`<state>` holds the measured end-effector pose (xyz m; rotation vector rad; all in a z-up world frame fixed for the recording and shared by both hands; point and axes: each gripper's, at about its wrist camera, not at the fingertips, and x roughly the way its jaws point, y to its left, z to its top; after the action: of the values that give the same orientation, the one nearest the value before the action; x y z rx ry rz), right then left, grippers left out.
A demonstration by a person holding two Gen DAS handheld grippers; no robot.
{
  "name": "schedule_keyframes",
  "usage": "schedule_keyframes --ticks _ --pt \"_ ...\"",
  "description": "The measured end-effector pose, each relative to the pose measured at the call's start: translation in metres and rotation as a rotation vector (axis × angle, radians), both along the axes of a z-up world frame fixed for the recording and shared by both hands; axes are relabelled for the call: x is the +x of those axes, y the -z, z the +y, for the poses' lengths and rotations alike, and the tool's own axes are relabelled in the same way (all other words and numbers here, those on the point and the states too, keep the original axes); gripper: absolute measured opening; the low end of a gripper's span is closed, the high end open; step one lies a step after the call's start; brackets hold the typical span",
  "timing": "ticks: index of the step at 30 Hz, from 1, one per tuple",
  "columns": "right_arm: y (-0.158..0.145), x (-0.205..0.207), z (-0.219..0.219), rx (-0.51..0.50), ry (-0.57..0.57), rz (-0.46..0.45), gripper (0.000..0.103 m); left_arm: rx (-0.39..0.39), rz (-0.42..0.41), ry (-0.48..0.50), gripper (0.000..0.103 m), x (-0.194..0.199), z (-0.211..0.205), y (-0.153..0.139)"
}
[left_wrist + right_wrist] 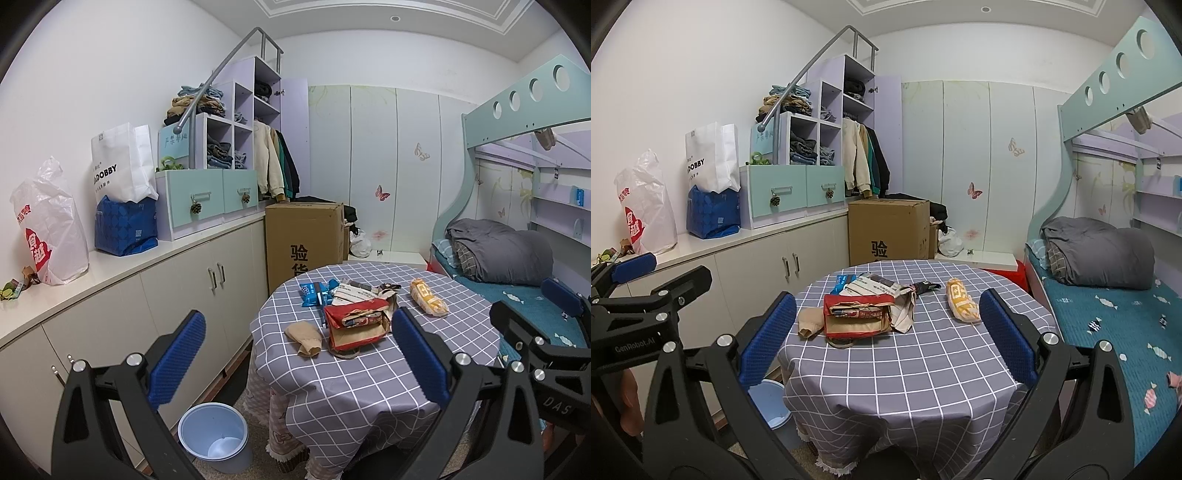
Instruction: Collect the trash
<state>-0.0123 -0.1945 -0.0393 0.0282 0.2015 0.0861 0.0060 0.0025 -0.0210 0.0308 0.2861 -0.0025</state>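
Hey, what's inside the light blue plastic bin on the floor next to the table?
The light blue plastic bin looks empty: only its bare pale bottom shows in the left wrist view. In the right wrist view the checked tablecloth and the right tongs' finger cover most of it.

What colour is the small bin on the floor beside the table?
Light blue bin, seen best in the left wrist view.

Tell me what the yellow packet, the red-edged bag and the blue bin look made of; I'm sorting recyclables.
Yellow packet: likely glossy plastic film, shiny and crinkled. Red-edged bag: looks like matte brown paper with a red printed border, creased and flattened. Blue bin: apparently smooth moulded plastic, with an even colour and a rolled rim.
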Motion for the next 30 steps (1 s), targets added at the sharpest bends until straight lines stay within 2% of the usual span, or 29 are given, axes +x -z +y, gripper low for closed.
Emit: schedule_keyframes --ticks 20,30 --pt "0.011 -0.002 0.001 -0.008 0.002 0.016 0.097 0.0 0.004 -0.001 0.099 0.001 0.001 0.003" --pt "0.006 0.004 -0.005 0.022 -0.013 0.06 0.097 0.003 0.013 -0.002 0.099 0.002 0.001 0.012"
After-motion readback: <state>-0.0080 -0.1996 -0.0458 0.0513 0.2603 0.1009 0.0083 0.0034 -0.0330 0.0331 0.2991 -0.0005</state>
